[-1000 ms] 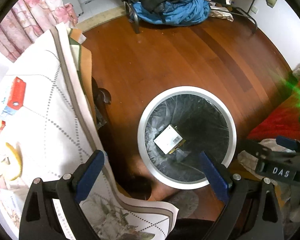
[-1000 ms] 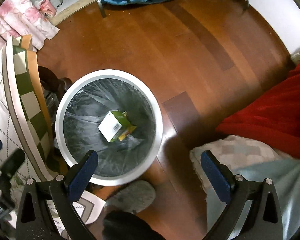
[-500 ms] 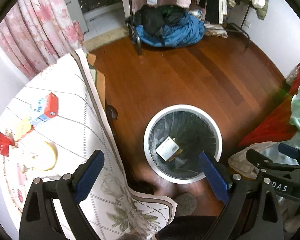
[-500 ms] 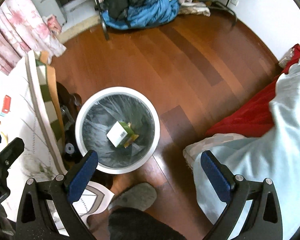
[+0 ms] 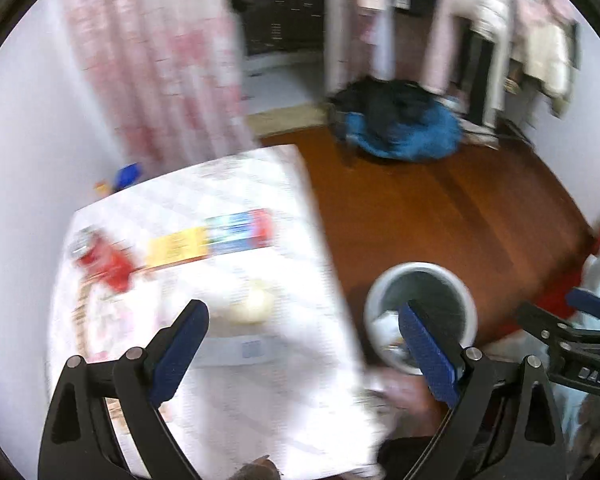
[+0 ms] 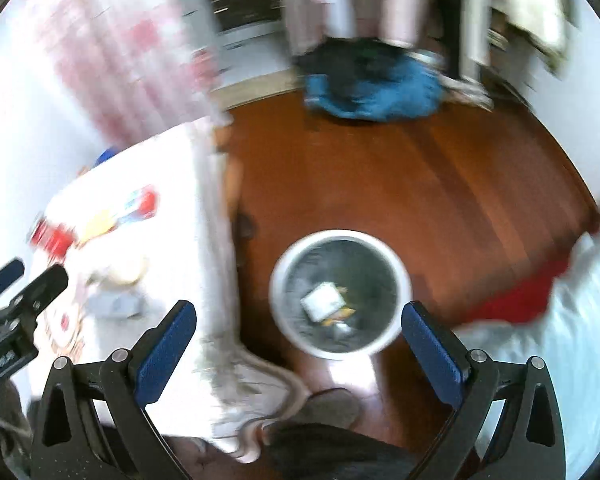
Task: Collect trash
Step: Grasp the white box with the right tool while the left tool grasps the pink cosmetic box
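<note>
Blue ribbed pads line both tools. The left gripper (image 5: 302,346) stands wide open and holds nothing, above the white patterned tablecloth (image 5: 228,392); the right gripper (image 6: 298,350) is equally spread and empty, framing the round white-rimmed trash bin (image 6: 342,294) on the reddish wooden floor (image 6: 420,184). A small white carton (image 6: 320,300) already lies on the bin's dark plastic liner. By judgement, the step in hand is the reach for another item. Candidates on the table (all motion-blurred) are a red can (image 5: 100,258), a long yellow, blue and red box (image 5: 212,238), a pale rounded lump (image 5: 254,306) and a flat paper slip (image 5: 244,350). The next move calls for lowering the left jaws around one of them.
</note>
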The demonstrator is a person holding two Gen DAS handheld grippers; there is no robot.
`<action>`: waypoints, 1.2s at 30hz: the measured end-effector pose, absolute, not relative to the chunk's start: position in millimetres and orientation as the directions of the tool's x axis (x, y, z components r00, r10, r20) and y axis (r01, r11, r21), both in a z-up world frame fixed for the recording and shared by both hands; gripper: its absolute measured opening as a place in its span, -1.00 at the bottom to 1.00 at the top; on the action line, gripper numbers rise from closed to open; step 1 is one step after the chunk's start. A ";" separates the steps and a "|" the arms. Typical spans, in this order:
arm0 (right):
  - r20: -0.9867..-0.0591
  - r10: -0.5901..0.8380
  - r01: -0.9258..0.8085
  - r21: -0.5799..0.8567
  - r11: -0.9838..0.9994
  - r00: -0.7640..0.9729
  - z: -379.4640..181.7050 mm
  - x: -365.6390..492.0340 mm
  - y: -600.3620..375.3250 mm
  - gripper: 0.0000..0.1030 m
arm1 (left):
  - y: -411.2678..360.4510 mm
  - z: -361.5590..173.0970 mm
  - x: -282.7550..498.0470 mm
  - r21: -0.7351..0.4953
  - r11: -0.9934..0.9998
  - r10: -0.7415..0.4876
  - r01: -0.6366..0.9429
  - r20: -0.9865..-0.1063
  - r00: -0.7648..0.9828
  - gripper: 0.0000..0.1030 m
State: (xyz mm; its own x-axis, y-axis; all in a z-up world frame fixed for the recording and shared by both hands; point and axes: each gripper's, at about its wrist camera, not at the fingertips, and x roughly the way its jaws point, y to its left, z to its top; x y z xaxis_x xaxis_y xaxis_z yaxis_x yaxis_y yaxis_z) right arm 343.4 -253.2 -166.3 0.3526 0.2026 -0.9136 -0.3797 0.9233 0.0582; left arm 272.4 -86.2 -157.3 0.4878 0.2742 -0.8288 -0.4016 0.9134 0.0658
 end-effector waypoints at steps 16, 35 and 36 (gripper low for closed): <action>-0.983 -0.030 -0.930 -0.180 0.320 0.180 -319.5 252.5 48.5 0.83 | 83.2 -323.8 119.7 0.133 0.684 0.313 -0.718 -0.942 0.124 0.89; -0.969 0.246 -0.285 0.229 0.931 0.025 -307.1 296.4 -88.8 -0.19 | 119.6 -284.9 231.3 0.083 0.836 0.247 -0.543 -0.940 0.237 0.87; -0.970 0.243 -0.272 0.230 0.934 0.015 -310.0 297.2 -90.2 -0.19 | 122.2 -290.2 243.5 0.098 0.844 0.248 -0.527 -0.943 0.221 0.87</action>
State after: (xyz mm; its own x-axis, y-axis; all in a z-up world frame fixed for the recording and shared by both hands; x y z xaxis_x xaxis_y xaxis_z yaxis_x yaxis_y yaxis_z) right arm 297.2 -90.2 -310.0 0.0154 0.2428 -0.9700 -0.2721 0.9345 0.2296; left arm 243.5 122.2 -290.2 0.2208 0.2480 -0.9433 -0.5274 0.8439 0.0984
